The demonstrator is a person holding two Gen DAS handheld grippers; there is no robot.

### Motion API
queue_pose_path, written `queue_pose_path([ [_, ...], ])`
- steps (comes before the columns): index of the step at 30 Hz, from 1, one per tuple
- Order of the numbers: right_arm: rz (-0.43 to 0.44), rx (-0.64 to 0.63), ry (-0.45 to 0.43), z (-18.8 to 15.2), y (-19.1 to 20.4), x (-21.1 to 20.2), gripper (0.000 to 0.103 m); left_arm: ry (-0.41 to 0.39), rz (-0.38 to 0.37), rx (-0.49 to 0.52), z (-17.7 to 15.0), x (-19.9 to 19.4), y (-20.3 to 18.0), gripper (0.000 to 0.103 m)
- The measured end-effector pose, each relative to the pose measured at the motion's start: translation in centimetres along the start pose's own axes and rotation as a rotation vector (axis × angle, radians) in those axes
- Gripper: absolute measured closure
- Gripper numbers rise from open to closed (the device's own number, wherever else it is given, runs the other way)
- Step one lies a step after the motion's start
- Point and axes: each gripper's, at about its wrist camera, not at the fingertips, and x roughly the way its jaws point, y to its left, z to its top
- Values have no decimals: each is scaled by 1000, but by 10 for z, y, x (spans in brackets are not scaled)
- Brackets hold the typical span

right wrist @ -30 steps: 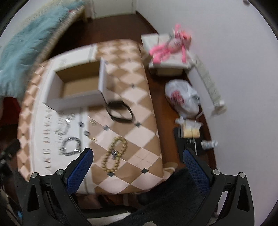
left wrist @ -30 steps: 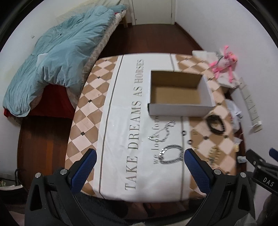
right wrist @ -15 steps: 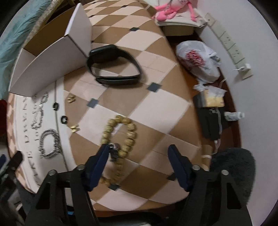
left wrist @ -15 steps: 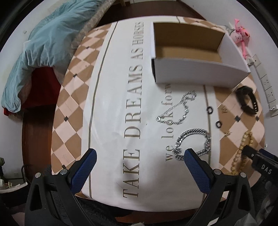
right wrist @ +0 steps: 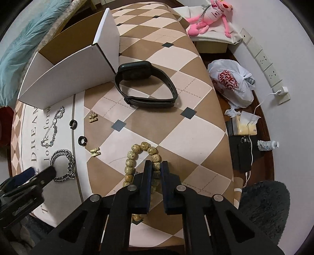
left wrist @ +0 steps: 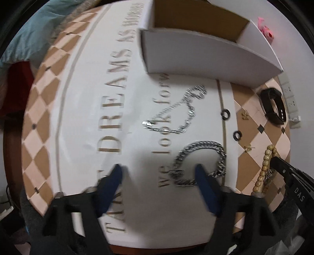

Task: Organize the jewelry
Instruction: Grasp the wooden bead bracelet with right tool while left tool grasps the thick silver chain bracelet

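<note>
My right gripper [right wrist: 156, 166] is shut on the wooden bead bracelet [right wrist: 131, 157], which still lies on the checkered cloth; the bracelet also shows in the left wrist view [left wrist: 264, 168]. My left gripper [left wrist: 159, 172] is open and low over the table, its right finger over the thick silver chain bracelet [left wrist: 200, 160]. A thin silver chain [left wrist: 182, 109] lies beyond it. The open white cardboard box [left wrist: 206, 58] stands behind. A black smartwatch [right wrist: 145, 86], two black rings [right wrist: 73, 124] and gold earrings [right wrist: 92, 117] lie between.
The table's right edge drops to the floor, where a white plastic bag [right wrist: 231, 82], a tissue pack [right wrist: 245, 125] and a bottle [right wrist: 267, 145] lie. A pink plush toy [right wrist: 210, 15] sits at the back. A blue blanket [left wrist: 29, 39] lies left of the table.
Both grippers moved down and forward to the table. The right gripper closed on the bead bracelet. The left gripper narrowed and came over the thick silver chain.
</note>
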Motion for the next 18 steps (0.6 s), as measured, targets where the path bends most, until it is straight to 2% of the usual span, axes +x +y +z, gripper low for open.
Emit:
queue_pose_path([
  [1, 0, -1, -1, -1, 0, 0, 94, -18, 17, 18, 0, -1, -4, 46],
  [2, 1, -1, -1, 0, -1, 1, 94, -33, 20, 40, 0, -1, -9, 53],
  [3, 1, -2, -1, 0, -1, 0, 94, -51, 16, 65, -1, -3, -14, 67],
  [4, 1, -3, -1, -1, 0, 0, 94, -63, 14, 84, 0, -4, -18, 74],
  [5, 2, -2, -2, 0, -2, 1, 94, -70, 13, 101, -1, -5, -21, 90],
  [6, 3, -1, -2, 2, -5, 3, 94, -73, 8, 114, -1, -5, -24, 97],
  [10, 20, 13, -6, 2, -5, -1, 94, -83, -29, 108, -2, -6, -24, 97],
  [18, 83, 16, -52, 3, 0, -27, 94, -131, -114, 84, -17, -38, -5, 97],
])
